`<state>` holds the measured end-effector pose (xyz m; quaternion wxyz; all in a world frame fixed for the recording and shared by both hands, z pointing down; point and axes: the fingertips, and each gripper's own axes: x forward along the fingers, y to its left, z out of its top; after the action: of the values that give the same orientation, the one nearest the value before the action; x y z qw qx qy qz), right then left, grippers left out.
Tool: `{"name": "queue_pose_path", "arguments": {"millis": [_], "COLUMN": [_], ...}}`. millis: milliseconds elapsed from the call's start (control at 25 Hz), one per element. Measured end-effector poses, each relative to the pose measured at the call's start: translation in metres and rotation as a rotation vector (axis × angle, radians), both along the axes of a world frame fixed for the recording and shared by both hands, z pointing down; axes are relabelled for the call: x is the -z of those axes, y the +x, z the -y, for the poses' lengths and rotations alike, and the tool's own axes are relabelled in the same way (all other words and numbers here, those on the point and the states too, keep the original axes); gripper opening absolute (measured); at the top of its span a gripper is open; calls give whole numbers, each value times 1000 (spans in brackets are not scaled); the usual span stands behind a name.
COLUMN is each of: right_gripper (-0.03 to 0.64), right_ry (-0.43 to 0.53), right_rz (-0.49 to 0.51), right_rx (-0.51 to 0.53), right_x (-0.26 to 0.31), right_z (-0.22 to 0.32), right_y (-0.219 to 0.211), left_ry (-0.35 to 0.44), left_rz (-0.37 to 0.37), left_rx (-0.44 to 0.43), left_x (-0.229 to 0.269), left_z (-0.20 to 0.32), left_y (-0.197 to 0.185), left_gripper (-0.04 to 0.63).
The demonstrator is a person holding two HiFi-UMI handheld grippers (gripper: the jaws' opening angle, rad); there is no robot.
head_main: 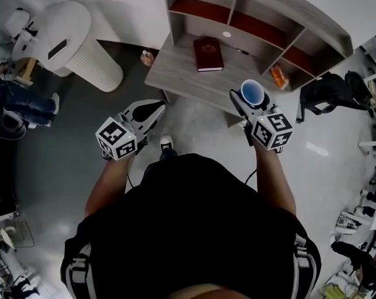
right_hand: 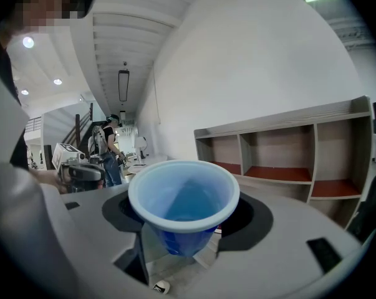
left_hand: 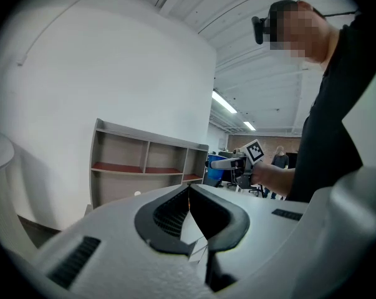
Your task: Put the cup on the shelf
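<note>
At the far left a white ribbed cylinder (head_main: 75, 42) stands on the floor, out of our way. Our left gripper (head_main: 154, 110) hangs low over the floor with its jaws closed on each other and nothing between them; it has no part in the carry.

On the desk board ahead lies a red book (head_main: 207, 53), closed and flat, well left of where we are heading. Our right gripper (head_main: 249, 103) is clamped on the cup (head_main: 252, 92), which sits upright between the jaws, mouth up, over the floor just short of the desk's front edge. The jaws take it on the lower body, below the rim, and the inside looks empty.

We judge the cup to be thin plastic: very light, smooth and tapered, so it could slide upward out of a loose pinch and buckle under a hard one. The hold low on the wall seems right to us, since the base stiffens it there; the rim would flex. A modest squeeze should do, and we would keep it level.

To the right rises the shelf (head_main: 300, 14), its compartments with red-brown floors open towards us. The middle and left ones look bare; something small and orange (head_main: 278, 75) lies by the right one.
</note>
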<state>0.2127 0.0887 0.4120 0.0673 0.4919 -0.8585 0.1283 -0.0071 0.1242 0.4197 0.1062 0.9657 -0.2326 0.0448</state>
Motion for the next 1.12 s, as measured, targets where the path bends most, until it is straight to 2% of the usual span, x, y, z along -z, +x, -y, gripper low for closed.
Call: {"name": "queue_pose_path", "arguments": {"millis": [360,1120], "right_gripper": [308,308], "right_ry": [-31,-82], "right_rz": [1,-51], "right_rx": [-36,-88], "right_x": [-10,-7], "right_z": [52,124], "right_y": [-37,-103], "left_ry": [14,-34], "left_rz": [-14,-67], "left_rx": [-48,-127], "left_x": [7,-9], "left_z": [72,160], "left_y": [-28,-87], "left_gripper": [18,18]}}
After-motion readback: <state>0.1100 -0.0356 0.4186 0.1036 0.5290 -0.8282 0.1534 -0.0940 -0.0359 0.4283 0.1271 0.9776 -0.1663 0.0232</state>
